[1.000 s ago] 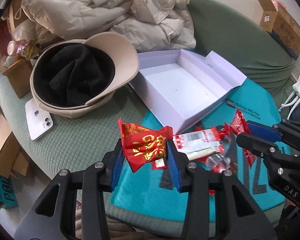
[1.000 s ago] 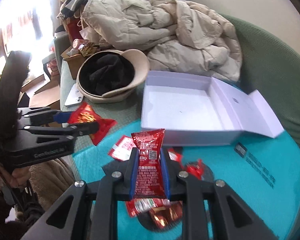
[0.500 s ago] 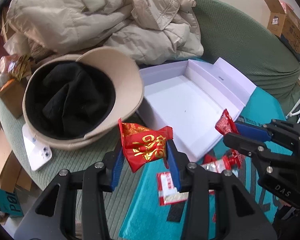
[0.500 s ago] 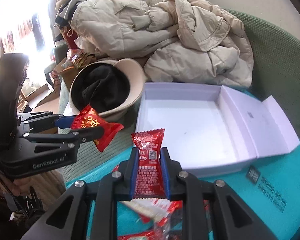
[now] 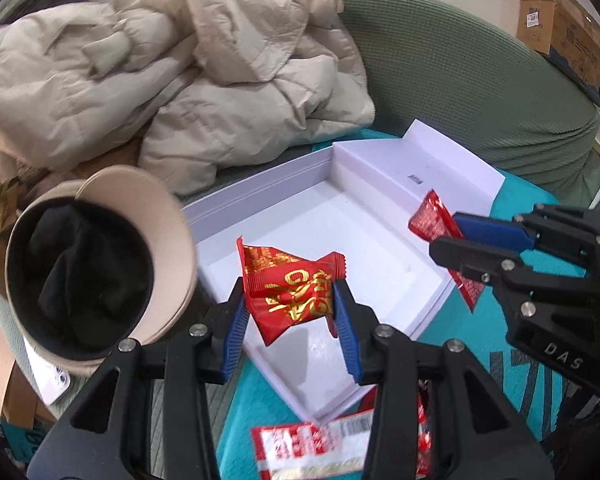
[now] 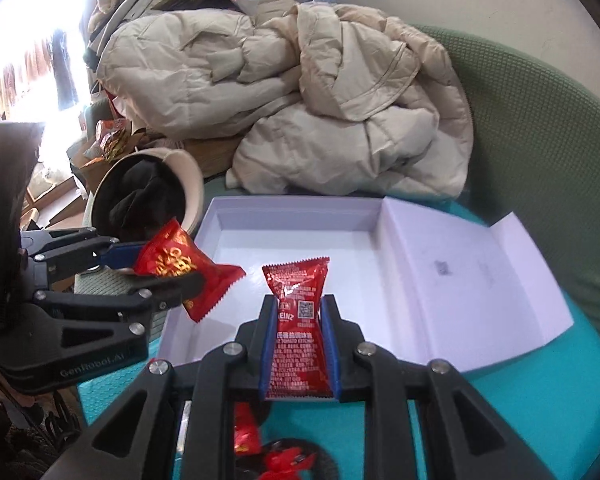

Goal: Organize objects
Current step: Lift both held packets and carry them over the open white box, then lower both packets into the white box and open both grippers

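Left wrist view: two packets are held over the white box [image 5: 324, 216].
A red-and-gold candy packet [image 5: 290, 292] is clamped in the left hand-held gripper [image 5: 290, 316] at lower centre; a red ketchup sachet [image 6: 298, 320] is pinched by the right hand-held gripper [image 6: 299, 354].

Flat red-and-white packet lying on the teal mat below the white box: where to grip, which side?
Take the flat red-and-white packet by its long upper edge, coming from above with the tongs across its short width. It lies flat on the teal mat; the white box wall crowds the far side.
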`<state>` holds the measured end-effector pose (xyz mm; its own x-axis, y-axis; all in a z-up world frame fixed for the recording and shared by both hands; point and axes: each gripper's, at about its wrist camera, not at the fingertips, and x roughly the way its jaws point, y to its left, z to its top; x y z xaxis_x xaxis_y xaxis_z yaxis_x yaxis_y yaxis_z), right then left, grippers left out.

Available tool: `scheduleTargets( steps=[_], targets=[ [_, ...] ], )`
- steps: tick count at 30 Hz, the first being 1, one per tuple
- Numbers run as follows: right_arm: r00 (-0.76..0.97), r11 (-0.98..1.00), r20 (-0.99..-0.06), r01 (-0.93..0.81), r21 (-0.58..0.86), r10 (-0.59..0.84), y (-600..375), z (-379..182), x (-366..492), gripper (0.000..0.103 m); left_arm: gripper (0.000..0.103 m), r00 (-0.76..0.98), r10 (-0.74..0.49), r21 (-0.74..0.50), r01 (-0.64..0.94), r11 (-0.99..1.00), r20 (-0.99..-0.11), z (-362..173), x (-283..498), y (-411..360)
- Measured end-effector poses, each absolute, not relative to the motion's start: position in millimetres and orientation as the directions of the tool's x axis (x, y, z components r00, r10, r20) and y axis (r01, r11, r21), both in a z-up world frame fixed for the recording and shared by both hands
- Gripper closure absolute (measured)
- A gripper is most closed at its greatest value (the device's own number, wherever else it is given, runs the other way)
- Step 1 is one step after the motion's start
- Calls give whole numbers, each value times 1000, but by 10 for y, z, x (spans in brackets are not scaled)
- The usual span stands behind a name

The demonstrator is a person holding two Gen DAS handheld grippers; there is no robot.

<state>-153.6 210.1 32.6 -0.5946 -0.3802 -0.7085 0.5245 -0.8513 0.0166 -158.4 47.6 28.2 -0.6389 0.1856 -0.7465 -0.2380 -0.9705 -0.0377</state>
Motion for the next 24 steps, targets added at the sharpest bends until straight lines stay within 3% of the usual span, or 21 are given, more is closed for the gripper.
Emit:
scheduleTargets(
  steps=[13,24],
  targets=[
    [-615,-810,-649,587,2,-448,2147,417,-2068,82,64,-678,152,-21,-197,-980,-720,342,-2020,619],
    [-567,-785,-671,619,34,-477,2179,192,-2655,82,64,-667,110,-43,-117,-992,-736,126,-2390,659]
  ],
)
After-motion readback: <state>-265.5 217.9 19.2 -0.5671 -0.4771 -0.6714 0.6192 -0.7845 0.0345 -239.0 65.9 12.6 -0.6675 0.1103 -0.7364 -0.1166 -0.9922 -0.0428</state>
